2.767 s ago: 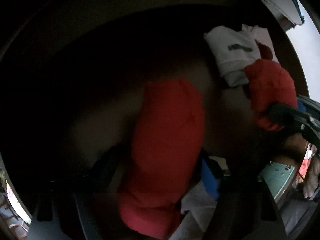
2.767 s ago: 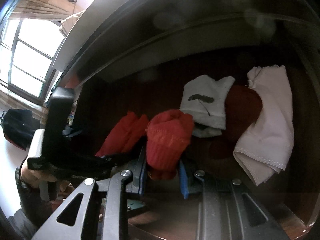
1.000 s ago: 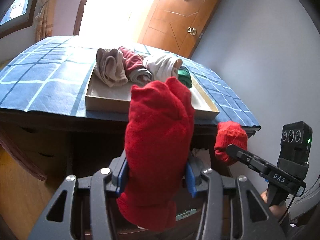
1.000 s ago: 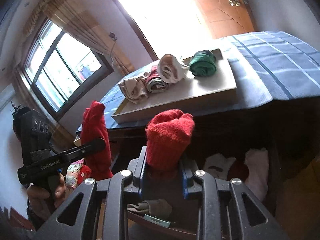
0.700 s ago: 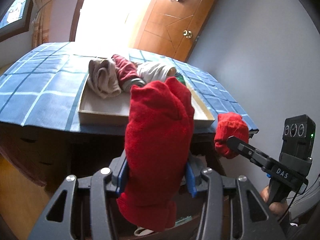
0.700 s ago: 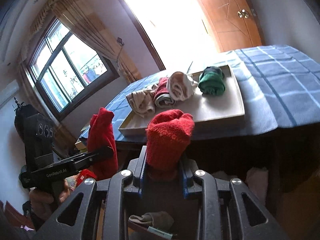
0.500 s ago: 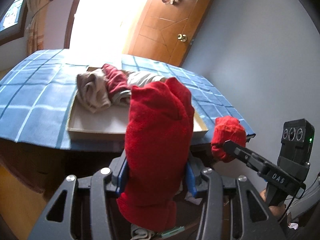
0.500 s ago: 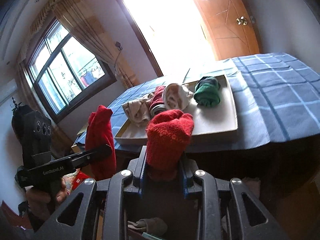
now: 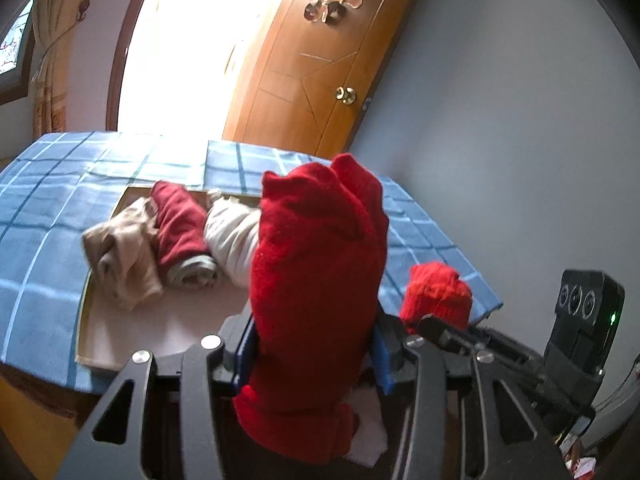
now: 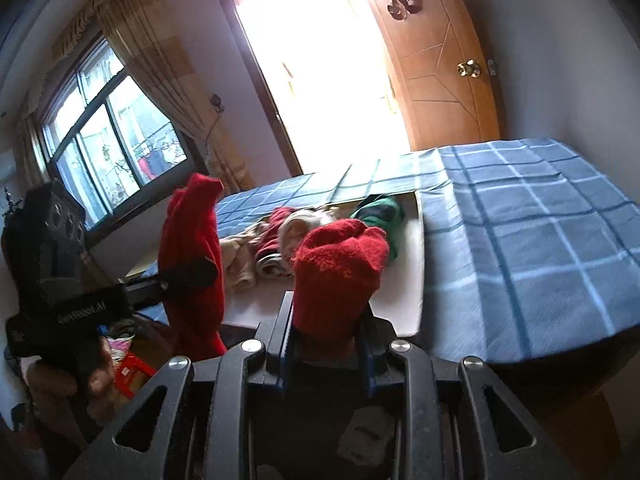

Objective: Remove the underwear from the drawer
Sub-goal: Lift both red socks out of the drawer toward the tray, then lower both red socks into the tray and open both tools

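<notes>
Above the table's near edge (image 9: 36, 308), both grippers have climbed clear of the drawer and now face the tray (image 9: 160, 328). Left gripper (image 9: 312, 354) pinches the long red underwear (image 9: 316, 280), standing upright, long axis vertical. Right gripper (image 10: 326, 344) pinches the shorter red roll (image 10: 340, 276), also upright. Extraction looks done; setting down comes next.

Two bright red fuzzy cloth rolls (image 9: 316, 280) (image 9: 436, 294) are held up. Four rolled cloths (image 10: 380, 216) lie in one flat tray (image 10: 418, 280).
</notes>
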Demonstrator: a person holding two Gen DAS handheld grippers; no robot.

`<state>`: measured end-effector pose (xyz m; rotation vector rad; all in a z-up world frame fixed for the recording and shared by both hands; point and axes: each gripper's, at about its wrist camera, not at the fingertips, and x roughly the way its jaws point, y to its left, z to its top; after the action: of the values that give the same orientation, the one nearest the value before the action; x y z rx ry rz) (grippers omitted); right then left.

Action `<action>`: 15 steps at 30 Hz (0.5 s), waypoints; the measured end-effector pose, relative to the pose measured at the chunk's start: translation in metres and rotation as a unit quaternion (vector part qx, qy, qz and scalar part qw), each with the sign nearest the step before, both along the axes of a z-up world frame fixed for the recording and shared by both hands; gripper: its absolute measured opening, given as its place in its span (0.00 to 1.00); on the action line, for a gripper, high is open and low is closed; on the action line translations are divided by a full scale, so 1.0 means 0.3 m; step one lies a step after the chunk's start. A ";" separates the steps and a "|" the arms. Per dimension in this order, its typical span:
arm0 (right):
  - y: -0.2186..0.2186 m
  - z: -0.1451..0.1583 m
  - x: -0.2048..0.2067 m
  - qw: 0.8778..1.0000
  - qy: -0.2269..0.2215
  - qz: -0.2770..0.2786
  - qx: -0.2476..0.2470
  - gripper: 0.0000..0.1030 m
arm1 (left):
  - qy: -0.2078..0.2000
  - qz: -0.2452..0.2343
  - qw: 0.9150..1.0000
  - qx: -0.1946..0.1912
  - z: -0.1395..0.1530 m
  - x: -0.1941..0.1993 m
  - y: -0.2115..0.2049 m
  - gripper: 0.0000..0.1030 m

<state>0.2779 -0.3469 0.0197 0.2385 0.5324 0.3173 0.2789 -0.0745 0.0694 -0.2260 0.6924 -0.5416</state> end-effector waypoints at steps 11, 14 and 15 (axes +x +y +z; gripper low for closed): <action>-0.013 0.017 0.154 0.999 0.012 -0.004 -0.037 0.29 | 0.025 0.018 0.999 -0.014 -0.017 0.158 -0.094 0.45; -0.011 0.004 0.208 0.998 0.026 -0.002 -0.050 0.29 | 0.029 0.027 0.999 -0.011 -0.024 0.209 -0.114 0.45; -0.013 -0.003 0.232 0.998 0.032 -0.001 -0.054 0.29 | 0.032 0.030 0.999 -0.009 -0.030 0.230 -0.121 0.45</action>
<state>0.3474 -0.3508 0.0189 0.1449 0.6101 0.2788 0.3480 -0.1106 0.0605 -0.2808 0.7403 -0.4841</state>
